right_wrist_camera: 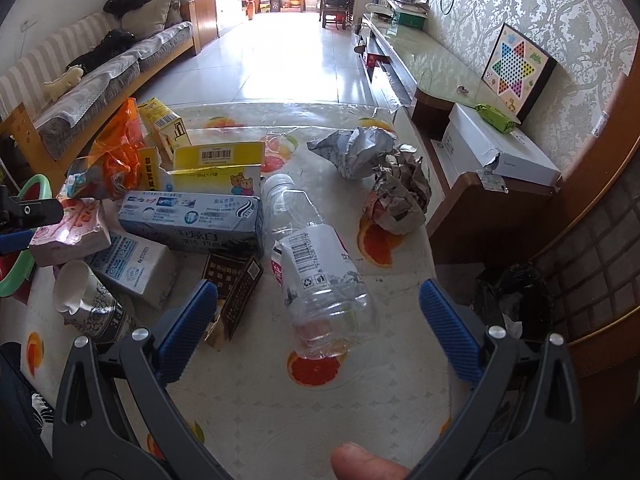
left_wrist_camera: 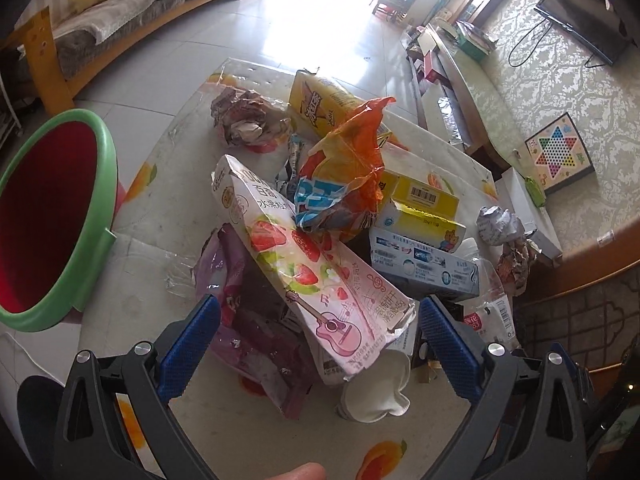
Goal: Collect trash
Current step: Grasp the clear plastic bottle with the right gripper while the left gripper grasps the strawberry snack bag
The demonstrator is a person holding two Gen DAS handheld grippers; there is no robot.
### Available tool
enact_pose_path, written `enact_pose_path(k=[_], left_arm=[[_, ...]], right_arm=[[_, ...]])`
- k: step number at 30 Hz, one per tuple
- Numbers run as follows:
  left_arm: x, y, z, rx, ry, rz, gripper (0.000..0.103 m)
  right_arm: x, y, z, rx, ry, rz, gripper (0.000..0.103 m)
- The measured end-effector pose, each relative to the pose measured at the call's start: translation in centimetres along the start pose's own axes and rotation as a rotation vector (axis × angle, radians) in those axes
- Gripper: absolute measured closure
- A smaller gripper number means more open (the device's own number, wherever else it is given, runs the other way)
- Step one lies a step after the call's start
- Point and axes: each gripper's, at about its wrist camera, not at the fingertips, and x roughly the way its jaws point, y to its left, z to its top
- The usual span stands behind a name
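A heap of trash covers the fruit-print tablecloth [left_wrist_camera: 160,208]. My left gripper [left_wrist_camera: 319,301] is open, its blue pads on either side of the near end of a pink strawberry snack box [left_wrist_camera: 304,256]. A purple wrapper [left_wrist_camera: 248,328] and a paper cup [left_wrist_camera: 376,392] lie under that box. Behind it are an orange snack bag [left_wrist_camera: 344,172] and a toothpaste box [left_wrist_camera: 424,268]. My right gripper [right_wrist_camera: 319,286] is open around the base of a clear plastic bottle [right_wrist_camera: 320,268] lying on its side, with the pads apart from it. A brown carton [right_wrist_camera: 236,296] lies by its left pad.
A red bin with a green rim [left_wrist_camera: 52,216] stands at the table's left. Crumpled paper balls [right_wrist_camera: 360,152] [right_wrist_camera: 400,196] lie at the far right of the tablecloth [right_wrist_camera: 320,420]. A black bag [right_wrist_camera: 512,292] sits on the floor to the right, beside a low cabinet [right_wrist_camera: 480,216]. A thumb [right_wrist_camera: 360,464] shows at the bottom.
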Motion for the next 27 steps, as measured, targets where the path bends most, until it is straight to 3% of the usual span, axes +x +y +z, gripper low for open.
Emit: enact_pose_path(k=[4,7,11,13,15,19,21,23,25,27], left_arm=[[1.7,0.2,0.4,-0.054,0.037,-0.027,0.010],[3.0,0.5,0.5,-0.100,0.081,-0.042,0.023],[4.3,-0.1,0.4,-0.089,0.102,-0.032,0.034],[4.8,-0.1,0.5,-0.095,0.115,-0.045,0.035],[5.2,-0.2,0.6,-0.102,0.120,-0.052,0.045],[5.2,-0.2,0.8,-0.097,0.107,-0.051,0.052],[5.2,-0.1,0.9,-0.100,0.104,-0.053,0.054],[5.1,0.0,1.0,-0.101,0.098,-0.053,0.058],[5.1,0.2,1.1,-0.099,0.097,-0.056,0.060],[4.8,0.4,1.0,-0.091,0.093,-0.055,0.062]], right_arm=[[2.3,0.1,0.9,-0.017,0.046,-0.009,0.003],[4.2,0.0,1.3,-0.024,0.091,-0.020,0.003],[5.9,-0.5,1.4,-0.021,0.131,-0.020,0.003],[6.4,-0.6,1.4,-0.023,0.141,-0.018,0.003],[6.8,-0.6,1.4,-0.028,0.147,-0.021,0.003],[7.5,-0.6,1.4,-0.027,0.164,-0.007,0.004],[8.0,-0.4,1.2,-0.035,0.175,-0.007,0.011],[8.5,-0.1,0.9,-0.043,0.198,0.004,0.029],[9.0,0.1,0.7,-0.048,0.221,0.028,0.041],[9.0,0.2,0.5,-0.043,0.224,0.062,0.046]])
